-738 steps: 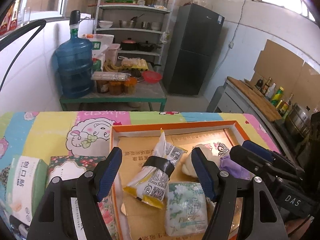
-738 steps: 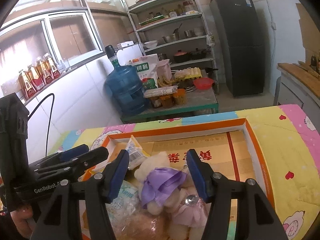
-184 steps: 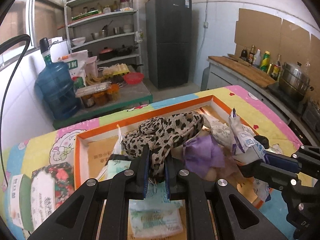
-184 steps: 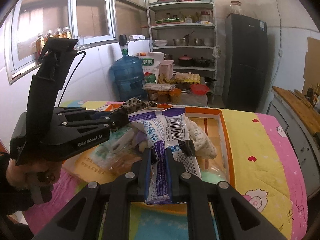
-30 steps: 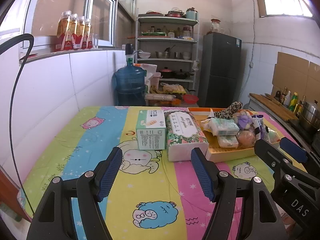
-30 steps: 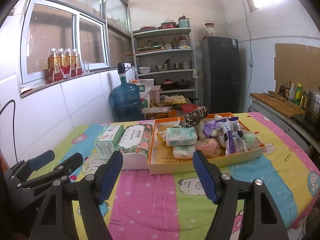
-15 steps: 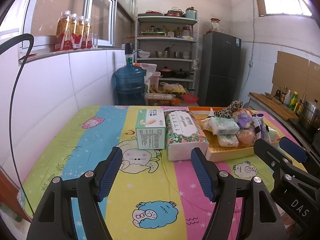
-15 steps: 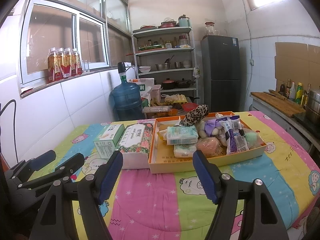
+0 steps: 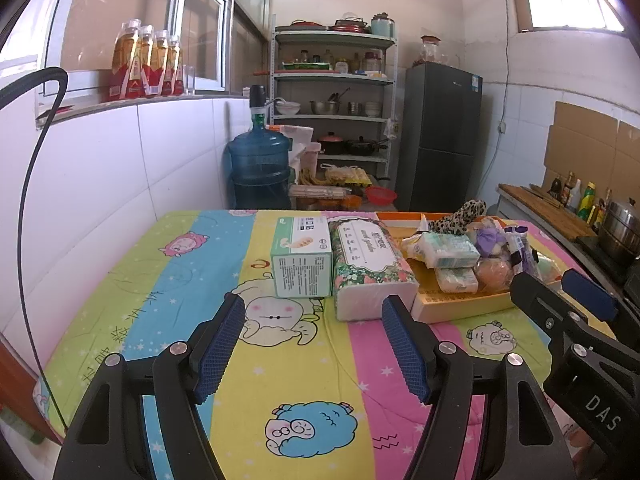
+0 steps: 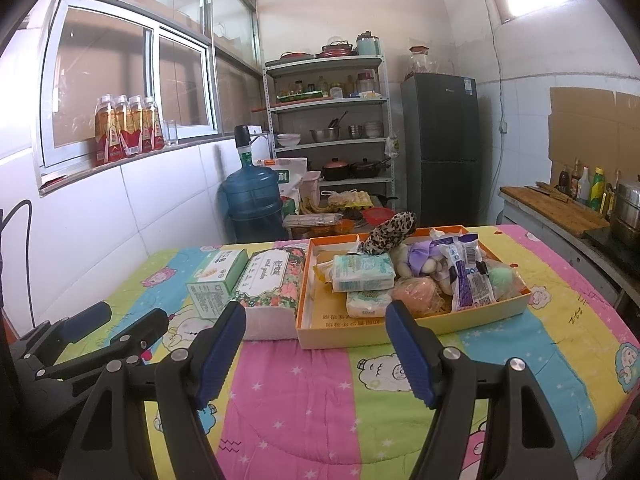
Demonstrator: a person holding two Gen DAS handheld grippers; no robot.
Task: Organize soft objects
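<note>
An orange cardboard tray stands on the patterned tablecloth. It holds a leopard-print cloth, tissue packs, a purple-dressed plush doll, a snack bag and round soft items. The tray also shows in the left wrist view. A floral tissue pack and a green tissue box sit just left of the tray. My left gripper is open and empty, held back from the boxes. My right gripper is open and empty, held back from the tray's front edge.
The table is covered by a striped cartoon cloth. Behind it stand a blue water jug, a shelf rack with pots and a dark fridge. A counter with bottles and a pot is at the right.
Almost nothing has changed in the last second; both grippers stay open and nearly still. Earlier, the left held the leopard cloth and the right the snack bag; both now lie in the tray.
</note>
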